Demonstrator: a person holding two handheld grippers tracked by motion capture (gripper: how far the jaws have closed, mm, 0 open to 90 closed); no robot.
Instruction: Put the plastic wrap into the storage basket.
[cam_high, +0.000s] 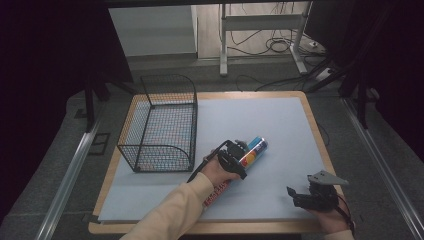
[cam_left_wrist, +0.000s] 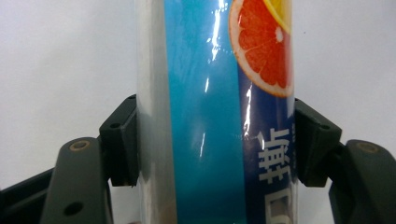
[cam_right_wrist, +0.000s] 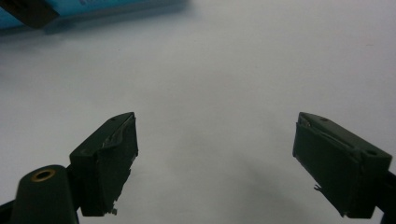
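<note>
Wire basket (cam_high: 162, 122) left; left gripper (cam_high: 239, 156) pinches tube (cam_high: 250, 155); right gripper (cam_high: 302, 196) spread, seemingly empty.

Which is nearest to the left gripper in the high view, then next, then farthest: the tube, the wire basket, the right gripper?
1. Tube: between the left gripper's fingers, mid-table.
2. Wire basket: to its left, farther back.
3. Right gripper: near the table's front right edge.

— How was the light?
— Dim overall; the room's sides fell into black, while the desk (cam_high: 280, 125) stayed evenly lit.
— Any glare?
— White streaks ran down the can (cam_left_wrist: 215, 116), whose close-up looked soft. Faint shadows underneath.
</note>
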